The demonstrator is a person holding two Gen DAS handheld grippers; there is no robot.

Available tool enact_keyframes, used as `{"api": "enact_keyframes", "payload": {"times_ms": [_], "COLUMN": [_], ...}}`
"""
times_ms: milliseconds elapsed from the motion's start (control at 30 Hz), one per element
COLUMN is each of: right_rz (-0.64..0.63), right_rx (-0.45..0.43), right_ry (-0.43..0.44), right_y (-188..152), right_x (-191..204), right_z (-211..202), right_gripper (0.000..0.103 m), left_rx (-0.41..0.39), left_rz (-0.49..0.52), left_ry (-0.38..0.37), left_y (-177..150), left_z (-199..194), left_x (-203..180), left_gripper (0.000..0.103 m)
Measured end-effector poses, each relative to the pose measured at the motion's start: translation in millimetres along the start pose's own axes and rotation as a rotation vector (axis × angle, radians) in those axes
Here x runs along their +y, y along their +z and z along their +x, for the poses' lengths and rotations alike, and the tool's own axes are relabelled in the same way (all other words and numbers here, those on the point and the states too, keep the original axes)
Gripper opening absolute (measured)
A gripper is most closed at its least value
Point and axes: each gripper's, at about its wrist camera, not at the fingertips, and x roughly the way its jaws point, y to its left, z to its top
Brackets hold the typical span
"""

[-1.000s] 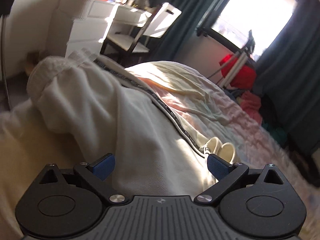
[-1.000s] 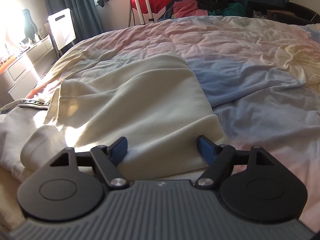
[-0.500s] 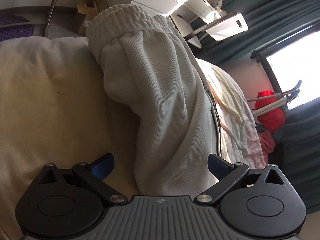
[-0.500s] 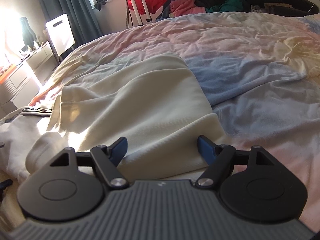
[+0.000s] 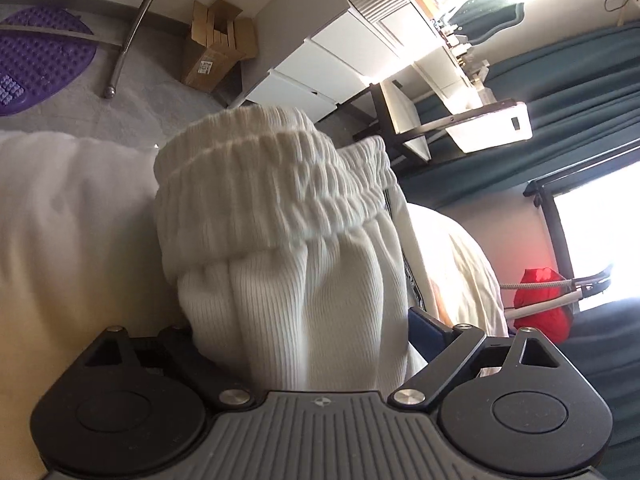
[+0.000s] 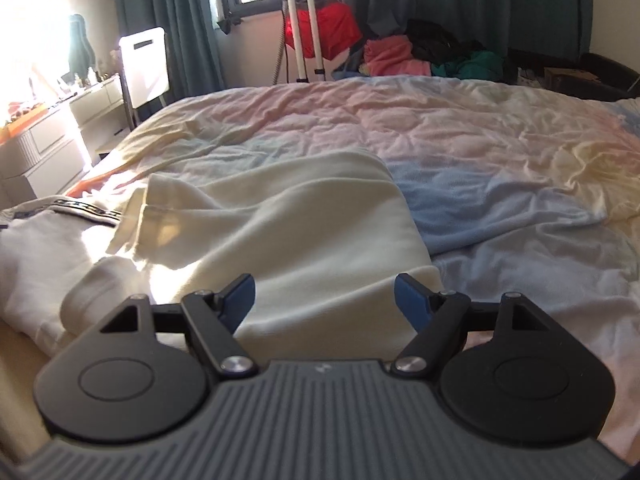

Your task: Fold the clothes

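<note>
White ribbed sweatpants (image 5: 288, 280) with an elastic waistband (image 5: 276, 196) fill the left wrist view. My left gripper (image 5: 300, 328) stands open with the bunched cloth between its fingers; the left fingertip is hidden by the fabric. In the right wrist view a cream garment (image 6: 304, 236) lies flat on the bed, and the white sweatpants (image 6: 44, 248) with a black-lettered stripe lie to its left. My right gripper (image 6: 324, 296) is open over the near edge of the cream garment and holds nothing.
The bed has a pastel quilt (image 6: 460, 140). White drawers (image 5: 332, 56), a cardboard box (image 5: 212, 56) and a purple mat (image 5: 36, 60) are beside the bed. A red bag on a stand (image 6: 320, 32) and piled clothes (image 6: 420, 56) lie by the window.
My left gripper has rolled and moved up along the sweatpants to just below the waistband, with cloth now between its fingers. My right gripper tilted up slightly over the cream garment.
</note>
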Motion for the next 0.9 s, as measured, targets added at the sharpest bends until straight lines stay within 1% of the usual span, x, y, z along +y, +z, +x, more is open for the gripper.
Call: {"api": "enact_keyframes", "payload": {"times_ms": [67,100,233,333,400,500,533,600,667,733,800,867,900], "right_rz": [-0.004,-0.009,-0.042,-0.082,-0.103,-0.134,-0.142,-0.152,-0.17,-0.191,-0.19,-0.159,-0.136], "right_rx": [-0.015,-0.022,-0.024,-0.016,-0.037,-0.028,-0.015,0.065,0.152,0.155,0.155,0.156,0.15], "right_ry": [0.026,0.035,0.042,0.04,0.063,0.082,0.087,0.091,0.092,0.078,0.076,0.088,0.098], "right_y": [0.9,1.3,2.1,2.5,2.5,-0.7,-2.5,-10.1,-21.4,-26.8,-24.7,-20.7,-18.7], "right_x": [3.6,5.6,15.2,24.9,30.6,38.2,40.6,44.7,50.5,55.7,57.2,52.4,47.2], "right_z": [-3.5,-4.7,-4.0,-6.5,-13.2,-11.9,-9.5,6.4,25.2,30.8,30.8,28.5,26.1], "right_gripper": [0.079,0.078,0.079,0.078,0.079,0.079,0.079,0.078,0.078,0.079,0.079,0.078,0.078], "left_rx": [-0.008,-0.015,-0.059,-0.075,-0.081,-0.097,-0.107,-0.131,-0.164,-0.215,-0.289,-0.369,-0.404], "left_rz": [-0.005,-0.003,0.051,0.068,0.071,0.103,0.123,0.162,0.221,0.314,0.434,0.552,0.593], "left_ry": [-0.007,-0.013,-0.013,-0.023,-0.027,-0.025,-0.022,-0.021,-0.023,-0.023,-0.032,-0.048,-0.063], "left_y": [7.2,10.0,12.0,13.6,14.1,12.8,11.0,7.5,3.0,-5.1,-19.0,-37.0,-46.3], "left_z": [4.6,7.9,18.5,22.5,23.6,23.2,21.8,18.0,12.0,3.3,-11.3,-28.0,-37.0], "left_x": [2.9,2.8,-4.8,-8.7,-9.3,-12.0,-14.7,-21.1,-29.7,-43.0,-60.3,-81.3,-91.0], "left_gripper": [0.081,0.08,0.069,0.063,0.059,0.053,0.05,0.044,0.036,0.033,0.03,0.029,0.029]}}
